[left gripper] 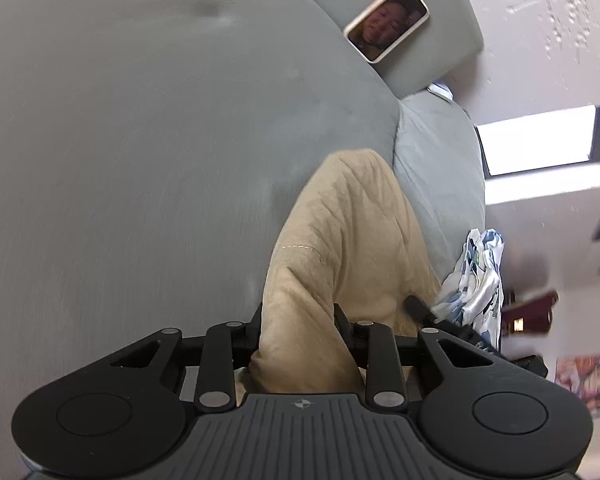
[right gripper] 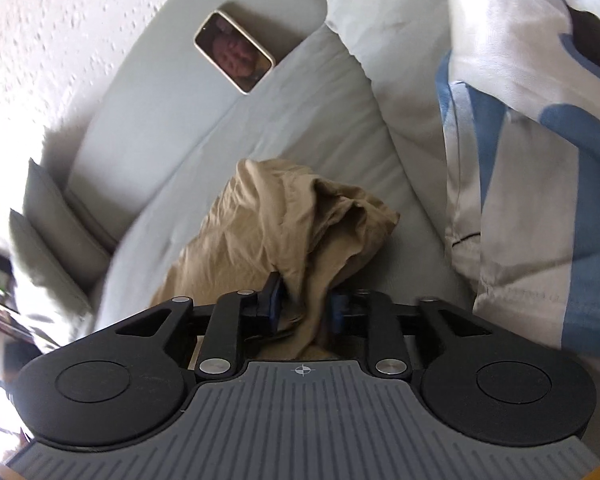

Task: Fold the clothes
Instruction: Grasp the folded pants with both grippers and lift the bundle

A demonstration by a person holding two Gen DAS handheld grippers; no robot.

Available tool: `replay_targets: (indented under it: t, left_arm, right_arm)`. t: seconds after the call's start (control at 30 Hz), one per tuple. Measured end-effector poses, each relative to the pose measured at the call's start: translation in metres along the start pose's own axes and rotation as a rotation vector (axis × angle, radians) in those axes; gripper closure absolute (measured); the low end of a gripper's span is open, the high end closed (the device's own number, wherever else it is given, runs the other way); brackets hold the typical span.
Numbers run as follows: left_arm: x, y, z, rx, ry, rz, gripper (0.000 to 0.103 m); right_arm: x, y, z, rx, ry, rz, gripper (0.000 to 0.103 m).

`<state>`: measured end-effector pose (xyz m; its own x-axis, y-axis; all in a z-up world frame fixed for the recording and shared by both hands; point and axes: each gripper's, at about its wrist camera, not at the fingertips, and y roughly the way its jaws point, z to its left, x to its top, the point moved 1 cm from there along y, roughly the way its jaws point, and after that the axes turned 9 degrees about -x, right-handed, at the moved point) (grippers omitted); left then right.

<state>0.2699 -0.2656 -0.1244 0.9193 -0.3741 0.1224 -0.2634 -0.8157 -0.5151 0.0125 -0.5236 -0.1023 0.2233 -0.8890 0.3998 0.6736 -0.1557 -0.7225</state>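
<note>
Handling check: tan garment (left gripper: 340, 240) on grey sofa (left gripper: 120, 160), soft, light, limp, w/ bunched folds. Your left gripper (left gripper: 298, 326) pinches a thick fold; right gripper (right gripper: 302, 306) is part-spread round cloth, grip unclear. Take hems or waistband, not mid-bunch; it'll sag.

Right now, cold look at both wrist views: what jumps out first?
The crumpled tan garment on the grey couch, running up between both sets of tongs: the left tongs look closed on a thick fold, the right tongs have cloth between them with a gap beside it. Next, a phone lying on the couch arm, then blue-and-white floral fabric right of the tan piece.
</note>
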Motion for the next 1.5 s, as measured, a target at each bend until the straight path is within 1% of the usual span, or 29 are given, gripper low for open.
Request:
replay_targets:
  t: [0.03, 0.07, 0.1, 0.17, 0.2, 0.27, 0.33, 0.37, 0.4, 0.5, 0.57, 0.6, 0.63, 0.67, 0.7, 0.73, 0.8, 0.83, 0.87, 0.9, 0.93, 0.97, 1.03, 1.1, 1.17, 1.23, 1.33, 1.43, 1.5]
  left_arm:
    - [-0.010, -0.007, 0.000, 0.004, -0.021, -0.015, 0.077]
    - [-0.021, -0.017, 0.002, 0.006, -0.060, -0.034, 0.077]
    - [-0.030, -0.028, 0.005, 0.009, -0.101, -0.056, 0.077]
    - [-0.055, -0.049, 0.007, 0.018, -0.163, -0.109, 0.077]
    - [-0.068, -0.056, 0.006, 0.021, -0.176, -0.134, 0.077]
    - [-0.089, -0.064, 0.007, 0.018, -0.191, -0.171, 0.076]
    - [-0.102, -0.065, 0.010, -0.004, -0.200, -0.201, 0.075]
    - [-0.103, -0.066, 0.014, -0.015, -0.212, -0.208, 0.075]
    - [-0.104, -0.066, 0.019, -0.029, -0.232, -0.210, 0.073]
    - [-0.101, -0.068, 0.032, -0.072, -0.279, -0.201, 0.070]
    - [-0.099, -0.070, 0.041, -0.103, -0.308, -0.193, 0.070]
    - [-0.098, -0.070, 0.044, -0.116, -0.316, -0.189, 0.067]
    - [-0.098, -0.070, 0.047, -0.130, -0.324, -0.184, 0.067]
    - [-0.097, -0.069, 0.050, -0.143, -0.332, -0.181, 0.067]
    - [-0.097, -0.071, 0.050, -0.149, -0.334, -0.182, 0.066]
    - [-0.098, -0.072, 0.048, -0.140, -0.317, -0.184, 0.066]
    - [-0.100, -0.076, 0.034, -0.095, -0.254, -0.194, 0.070]
    - [-0.100, -0.079, 0.020, -0.046, -0.178, -0.203, 0.071]
    - [-0.101, -0.083, 0.002, 0.016, -0.077, -0.213, 0.072]
    - [-0.104, -0.085, -0.017, 0.075, 0.023, -0.226, 0.072]
    - [-0.106, -0.087, -0.035, 0.135, 0.124, -0.238, 0.072]
    - [-0.109, -0.089, -0.054, 0.187, 0.220, -0.251, 0.072]
    - [-0.118, -0.091, -0.089, 0.247, 0.385, -0.277, 0.073]
    - [-0.129, -0.088, -0.118, 0.287, 0.505, -0.285, 0.073]
    - [-0.137, -0.079, -0.142, 0.314, 0.597, -0.283, 0.073]
    - [-0.144, -0.069, -0.164, 0.313, 0.673, -0.274, 0.073]
    - [-0.152, -0.054, -0.193, 0.274, 0.769, -0.262, 0.073]
    - [-0.154, -0.035, -0.227, 0.200, 0.851, -0.260, 0.073]
    - [-0.151, -0.016, -0.251, 0.137, 0.881, -0.262, 0.073]
  right_arm:
    - [-0.001, -0.006, 0.000, 0.001, 0.018, -0.002, 0.059]
    - [-0.002, -0.013, -0.001, 0.003, 0.036, -0.003, 0.046]
    - [-0.004, -0.021, -0.001, 0.012, 0.058, -0.001, 0.039]
    - [-0.011, -0.035, -0.003, 0.042, 0.085, 0.032, 0.036]
    - [-0.017, -0.040, -0.003, 0.055, 0.086, 0.077, 0.030]
    - [-0.032, -0.045, -0.002, 0.064, 0.072, 0.181, 0.030]
    - [-0.049, -0.048, -0.004, 0.067, 0.055, 0.279, 0.030]
    - [-0.056, -0.050, -0.007, 0.087, 0.064, 0.303, 0.030]
    - [-0.062, -0.051, -0.011, 0.107, 0.073, 0.323, 0.030]
    - [-0.069, -0.044, -0.020, 0.167, 0.106, 0.333, 0.028]
    - [-0.071, -0.033, -0.021, 0.233, 0.133, 0.328, 0.028]
    - [-0.072, -0.027, -0.020, 0.254, 0.139, 0.326, 0.031]
    - [-0.074, -0.021, -0.020, 0.269, 0.144, 0.324, 0.037]
    - [-0.076, -0.016, -0.019, 0.256, 0.146, 0.324, 0.052]
    - [-0.078, -0.011, -0.019, 0.243, 0.150, 0.324, 0.076]
    - [-0.080, -0.009, -0.020, 0.229, 0.161, 0.322, 0.078]
    - [-0.083, -0.010, -0.018, 0.233, 0.171, 0.311, 0.083]
    - [-0.083, -0.013, -0.012, 0.212, 0.145, 0.297, 0.085]
    - [-0.084, -0.019, -0.001, 0.177, 0.091, 0.267, 0.088]
    - [-0.084, -0.028, 0.016, 0.135, 0.003, 0.222, 0.091]
    - [-0.085, -0.038, 0.032, 0.097, -0.080, 0.178, 0.091]
    - [-0.087, -0.048, 0.046, 0.079, -0.148, 0.138, 0.092]
    - [-0.090, -0.070, 0.069, 0.059, -0.243, 0.071, 0.093]
    - [-0.091, -0.090, 0.081, 0.038, -0.295, 0.015, 0.093]
    - [-0.089, -0.108, 0.079, 0.031, -0.282, -0.016, 0.093]
    - [-0.083, -0.127, 0.070, 0.025, -0.245, -0.039, 0.093]
    - [-0.070, -0.160, 0.054, -0.008, -0.233, -0.124, 0.093]
    - [-0.053, -0.196, 0.035, -0.044, -0.206, -0.226, 0.093]
    - [-0.038, -0.221, 0.020, -0.061, -0.173, -0.302, 0.093]
